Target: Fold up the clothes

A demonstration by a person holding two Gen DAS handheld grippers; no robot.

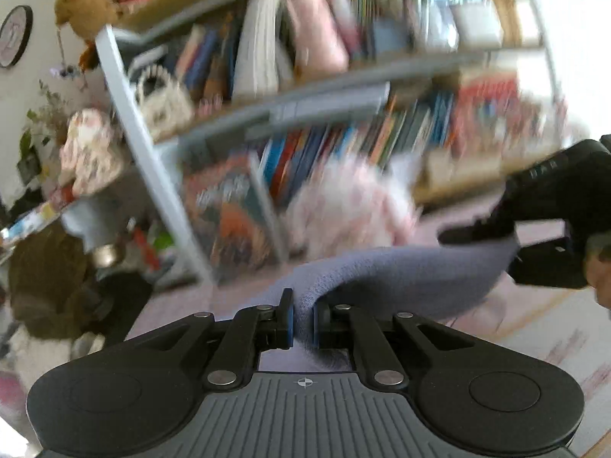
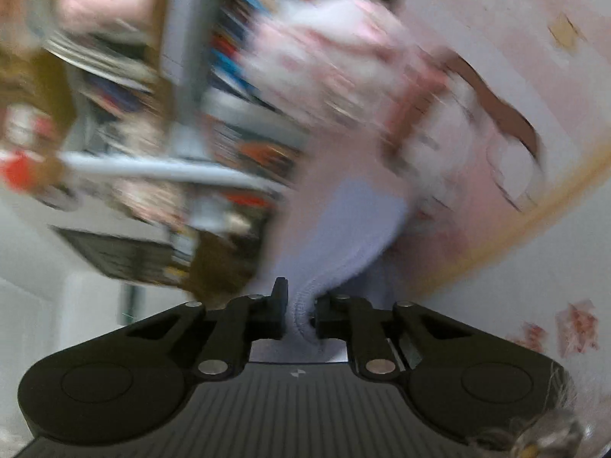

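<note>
left gripper [image 1: 303,322]: jaws pressed together on a bunched edge of the lavender knit garment [image 1: 401,278]; the cloth fills the narrow gap between the blue pads.
right gripper [image 2: 299,320]: jaws closed on a ribbed, hemmed edge of the same garment [image 2: 343,229]; in the left wrist view its fingers [image 1: 473,231] sit on the far end of the cloth span.
garment position: held off the surface between the two grippers, above the pale pink patterned bedding [image 1: 534,328]; how much of it hangs below is hidden.
long axis: runs from one gripper to the other, roughly left to right in the left wrist view, as a thick rolled band and not a flat sheet.
pointing: I cannot tell which end is collar or hem; only the ribbed edge at the right gripper suggests a finished border.
slip risk: each grip takes a small bunch of thick knit, so a quick pull apart could drag an edge out of the pads.
fold risk: the band looks twisted and rolled, so laying it down as it is would likely trap creases and give an uneven fold.
snag risk: a pink-and-white fuzzy item [image 1: 351,206] lies just beyond the garment, near the bookshelf [image 1: 305,107]; a low swing could brush it or drop the cloth on it.
view: both pictures are heavily blurred, so fine detail is uncertain.
</note>
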